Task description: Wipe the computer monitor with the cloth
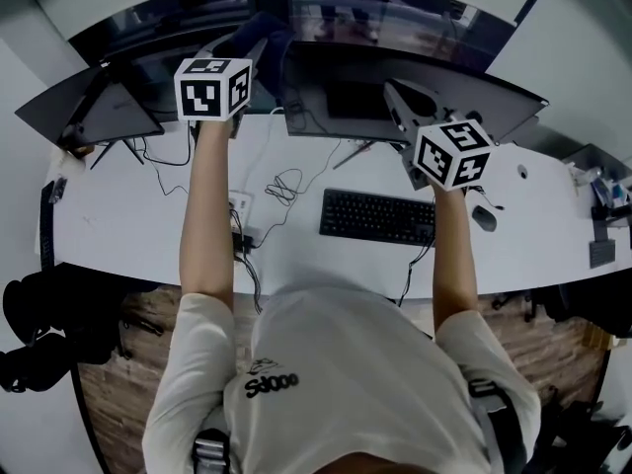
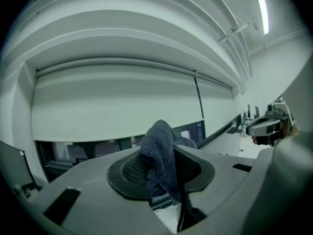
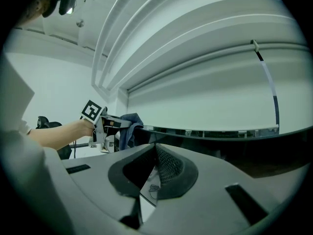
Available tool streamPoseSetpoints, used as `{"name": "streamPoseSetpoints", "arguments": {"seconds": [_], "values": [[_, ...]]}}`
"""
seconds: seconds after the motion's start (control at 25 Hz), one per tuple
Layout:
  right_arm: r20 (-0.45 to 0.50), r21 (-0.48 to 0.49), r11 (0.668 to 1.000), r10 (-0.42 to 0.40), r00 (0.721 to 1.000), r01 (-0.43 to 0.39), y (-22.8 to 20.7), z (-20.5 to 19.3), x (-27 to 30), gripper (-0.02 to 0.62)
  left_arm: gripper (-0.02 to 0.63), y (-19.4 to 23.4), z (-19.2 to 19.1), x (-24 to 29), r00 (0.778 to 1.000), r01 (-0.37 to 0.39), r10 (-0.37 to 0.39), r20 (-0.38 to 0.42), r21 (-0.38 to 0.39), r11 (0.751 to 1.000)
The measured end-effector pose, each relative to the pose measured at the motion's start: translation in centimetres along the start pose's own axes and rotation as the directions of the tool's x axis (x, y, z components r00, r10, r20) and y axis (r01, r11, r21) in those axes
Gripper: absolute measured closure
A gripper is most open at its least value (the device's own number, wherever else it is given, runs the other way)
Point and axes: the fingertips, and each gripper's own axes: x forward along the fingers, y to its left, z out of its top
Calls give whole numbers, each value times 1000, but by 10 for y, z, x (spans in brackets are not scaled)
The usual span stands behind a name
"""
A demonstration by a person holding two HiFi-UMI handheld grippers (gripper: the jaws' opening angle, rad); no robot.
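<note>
A dark, wide monitor (image 1: 395,97) stands at the back of the white desk (image 1: 128,225). My left gripper (image 1: 249,49) is raised at the monitor's upper left corner, shut on a dark blue cloth (image 1: 267,36). In the left gripper view the cloth (image 2: 160,155) is bunched between the jaws of the left gripper (image 2: 166,153) and hangs over them. My right gripper (image 1: 407,102) is held in front of the monitor's right half. In its own view the right gripper (image 3: 155,153) has its tips together with nothing between them. That view also shows the cloth (image 3: 128,129) at the monitor's top edge (image 3: 220,141).
A black keyboard (image 1: 377,215) and a mouse (image 1: 483,217) lie on the desk in front of the monitor. A second dark screen (image 1: 94,107) stands at the far left. Loose cables (image 1: 281,186) run across the middle. A white roller blind (image 2: 117,102) hangs behind.
</note>
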Motion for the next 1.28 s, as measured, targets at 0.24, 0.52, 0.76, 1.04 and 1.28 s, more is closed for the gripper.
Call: {"name": "streamPoseSetpoints", "arguments": {"seconds": [0.24,0.52,0.76,1.04,1.28], "values": [[-29,8,1000,-24,999,25,11,-12,9,589,471,4,-26,4,999,38,-38,-39,7,999],[-46,-2,999,-48,998,48,14,-17,12,589,472,-6,-48,18,995,81,-80,-64,8,997],[-82,12,998,-63,995,65,11,-37,16,589,473,-9,-74,25,990,100,-101,-95,-20,995],[-112,33,997,-65,992,69,12,-59,25,590,476,-19,-134,39,973,107,-100,-207,24,994],[-161,8,995,-93,983,95,4,-85,34,589,476,-29,-192,51,950,145,-154,-271,-54,988]]}}
